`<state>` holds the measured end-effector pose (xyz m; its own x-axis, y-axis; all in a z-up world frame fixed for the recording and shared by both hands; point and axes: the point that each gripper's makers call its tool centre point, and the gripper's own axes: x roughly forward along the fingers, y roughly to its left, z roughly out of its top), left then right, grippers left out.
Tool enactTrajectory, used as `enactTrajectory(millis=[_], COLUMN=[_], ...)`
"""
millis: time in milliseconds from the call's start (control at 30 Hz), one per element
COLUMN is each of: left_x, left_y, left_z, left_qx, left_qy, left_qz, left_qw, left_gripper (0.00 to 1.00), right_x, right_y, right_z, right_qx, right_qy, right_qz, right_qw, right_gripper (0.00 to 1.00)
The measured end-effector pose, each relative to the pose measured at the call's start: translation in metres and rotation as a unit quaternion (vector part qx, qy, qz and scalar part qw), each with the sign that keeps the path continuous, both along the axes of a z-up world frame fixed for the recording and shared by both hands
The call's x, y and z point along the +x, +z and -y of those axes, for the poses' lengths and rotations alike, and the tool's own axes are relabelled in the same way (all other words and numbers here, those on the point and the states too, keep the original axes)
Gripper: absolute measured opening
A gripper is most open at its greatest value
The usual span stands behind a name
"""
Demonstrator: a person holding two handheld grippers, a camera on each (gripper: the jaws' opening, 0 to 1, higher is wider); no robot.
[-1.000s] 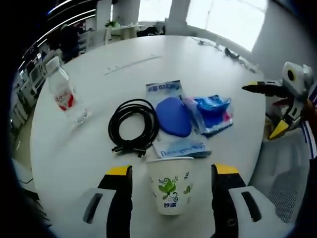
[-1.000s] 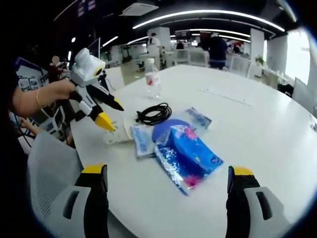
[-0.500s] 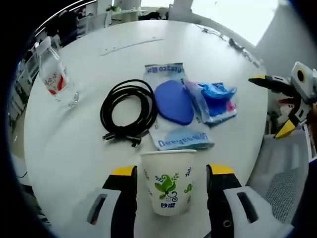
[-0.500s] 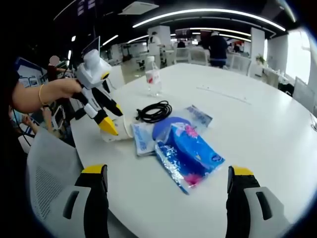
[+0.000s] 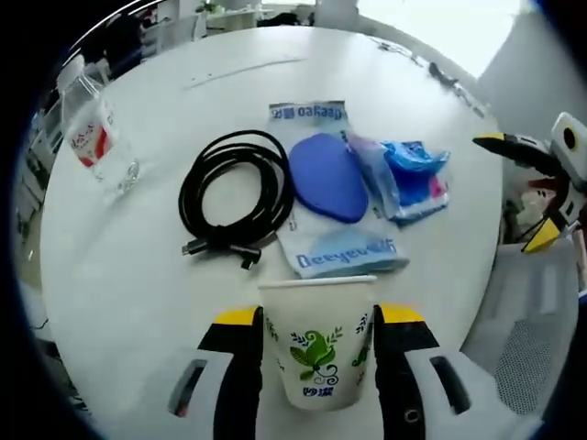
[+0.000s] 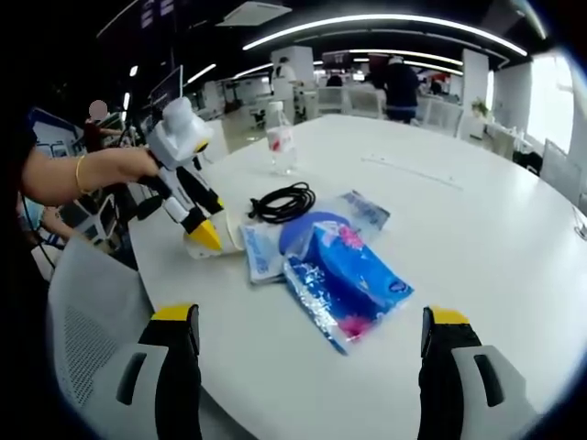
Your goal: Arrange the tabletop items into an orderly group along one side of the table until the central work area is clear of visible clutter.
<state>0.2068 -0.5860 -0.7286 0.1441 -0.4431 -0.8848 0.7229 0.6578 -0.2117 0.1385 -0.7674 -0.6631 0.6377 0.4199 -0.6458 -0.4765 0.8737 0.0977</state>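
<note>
Left tongs (image 5: 316,321) now snug against the paper cup (image 5: 317,341), formerly apart.

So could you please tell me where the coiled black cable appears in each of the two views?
Left gripper view: the coiled black cable lies centre-left, beyond the paper cup.
Right gripper view: it lies upper-left of centre, near the left claw.
Shared landmark: the blue oval pouch beside it.

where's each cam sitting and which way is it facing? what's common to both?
Left gripper view: rides the left gripper, looking down across the round white table; its jaws flank a white paper cup with green print.
Right gripper view: rides the right gripper, jaws apart, looking across the table at the blue plastic packet; the person's forearm holds the left gripper.
Shared: coiled black cable, clear water bottle.
</note>
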Motion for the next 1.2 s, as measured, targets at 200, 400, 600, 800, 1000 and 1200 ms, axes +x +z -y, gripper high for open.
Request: enactTrajectory(millis=[200,400,600,800,1000,1200], left_x=[-0.002,-0.002,-0.003,-0.002,-0.002,-0.001], left_y=[-0.001,0.000,0.008,0.018,0.026,0.038], left_z=[0.000,-0.001,-0.003,-0.006,-0.009,-0.010], left_qx=[-0.006,-0.010,-0.026,-0.047,-0.066,-0.095], left_qy=[0.005,0.011,0.020,0.034,0.053,0.072], left_qz=[-0.007,-0.009,-0.002,0.013,0.018,0.024], left_qw=[1.0000,0.9998,0.9995,0.9982,0.9963,0.9926], left_gripper=[0.44,0.43,0.43,0.42,0.42,0.41], right_x=[0.000,0.000,0.000,0.000,0.000,0.000], right_y=[-0.001,-0.001,0.000,0.000,0.001,0.001], right_z=[0.001,-0.001,0.000,-0.001,-0.003,-0.003], right_qx=[-0.001,0.000,0.000,0.001,0.001,-0.001], right_qy=[-0.001,0.001,0.000,0.001,0.004,0.005], right_qz=[-0.001,-0.001,0.000,0.001,0.002,0.003], right_qw=[1.0000,1.0000,1.0000,1.0000,1.0000,1.0000], right_gripper=[1.00,1.00,1.00,1.00,1.00,1.00])
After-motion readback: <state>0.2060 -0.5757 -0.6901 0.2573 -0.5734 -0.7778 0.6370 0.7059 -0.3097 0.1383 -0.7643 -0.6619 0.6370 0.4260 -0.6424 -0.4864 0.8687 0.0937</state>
